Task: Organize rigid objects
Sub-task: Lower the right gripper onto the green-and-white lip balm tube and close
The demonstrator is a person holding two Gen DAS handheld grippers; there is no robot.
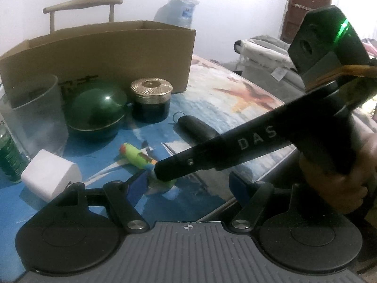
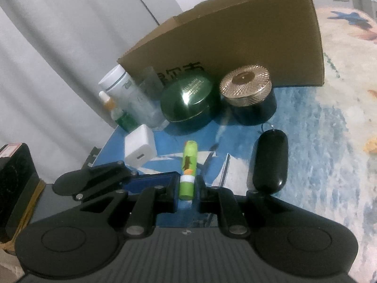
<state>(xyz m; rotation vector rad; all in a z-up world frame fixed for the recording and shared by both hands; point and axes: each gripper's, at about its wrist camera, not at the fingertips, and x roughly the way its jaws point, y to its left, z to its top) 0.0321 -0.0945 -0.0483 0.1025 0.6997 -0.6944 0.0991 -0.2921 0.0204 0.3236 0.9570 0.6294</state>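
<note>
Right gripper (image 2: 187, 189): the fingers are closed narrowly on the lower end of the green tube (image 2: 188, 165), which is held between both pads.
Green tube: it lies on the blue table cover (image 2: 306, 127), with the capped end pointing toward the jars.
Left gripper (image 1: 188, 188): the fingers are kept wide apart and nothing is gripped; the right gripper's finger is seen crossing in front of them.
Near the tube: a white charger (image 2: 140, 153) is placed to its left, a black oval key fob (image 2: 269, 160) to its right.
Further back: a green domed jar (image 2: 188, 101) and a gold-lidded jar (image 2: 249, 94) are set side by side.
Behind: an open cardboard box (image 2: 235, 37) is standing.
</note>
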